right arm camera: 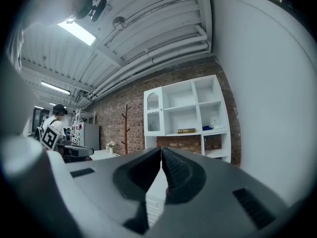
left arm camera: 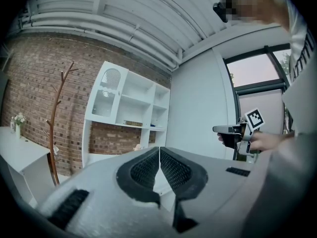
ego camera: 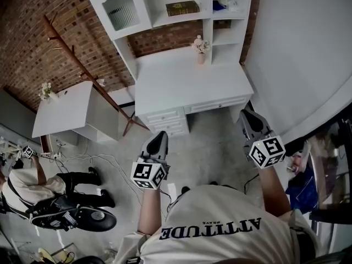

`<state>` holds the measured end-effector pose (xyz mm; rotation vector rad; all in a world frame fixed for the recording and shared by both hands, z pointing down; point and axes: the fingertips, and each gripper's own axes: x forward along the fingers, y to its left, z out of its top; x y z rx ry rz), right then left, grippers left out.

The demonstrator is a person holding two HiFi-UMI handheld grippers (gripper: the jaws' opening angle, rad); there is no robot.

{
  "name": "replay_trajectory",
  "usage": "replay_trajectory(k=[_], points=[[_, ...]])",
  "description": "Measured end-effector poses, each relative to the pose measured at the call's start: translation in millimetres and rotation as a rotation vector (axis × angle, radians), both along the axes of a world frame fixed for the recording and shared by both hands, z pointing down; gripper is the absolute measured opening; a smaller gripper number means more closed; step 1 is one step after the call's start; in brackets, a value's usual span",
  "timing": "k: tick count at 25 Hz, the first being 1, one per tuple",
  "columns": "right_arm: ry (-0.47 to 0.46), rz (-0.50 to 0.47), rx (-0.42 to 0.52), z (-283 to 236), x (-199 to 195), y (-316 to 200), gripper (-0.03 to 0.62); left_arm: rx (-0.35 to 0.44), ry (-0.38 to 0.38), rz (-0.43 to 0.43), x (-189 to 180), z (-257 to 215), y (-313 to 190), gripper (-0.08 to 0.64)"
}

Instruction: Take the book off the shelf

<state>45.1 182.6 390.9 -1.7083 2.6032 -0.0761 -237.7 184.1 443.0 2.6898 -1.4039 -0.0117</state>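
A dark book with gold print point(ego camera: 182, 7) lies flat on the middle shelf of the white desk-and-shelf unit point(ego camera: 165, 21); it also shows as a thin dark slab point(left arm camera: 132, 123) in the left gripper view and as a gold-edged slab point(right arm camera: 186, 131) in the right gripper view. My left gripper point(ego camera: 159, 140) hangs over the floor in front of the desk drawers, jaws shut with nothing between them. My right gripper point(ego camera: 250, 118) is held by the desk's right front corner, also shut and empty. Both are well short of the shelf.
The white desk top point(ego camera: 187, 84) carries a small vase of flowers point(ego camera: 201, 48). A wooden coat tree point(ego camera: 82, 65) leans left of it, beside a white side table point(ego camera: 66, 111). A seated person point(ego camera: 38, 188) is at lower left. A white wall point(ego camera: 308, 54) runs along the right.
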Motion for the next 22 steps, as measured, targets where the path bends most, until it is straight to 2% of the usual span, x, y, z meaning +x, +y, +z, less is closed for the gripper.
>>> replay_trajectory(k=[9,22], points=[[-0.011,0.01,-0.022,8.6,28.3,-0.4,0.034,-0.014,-0.009,-0.022,19.3,3.9,5.9,0.026],[0.063,-0.057,-0.024,27.2,75.1,-5.8,0.034,-0.001,-0.011,-0.084,67.3,8.5,13.8,0.026]])
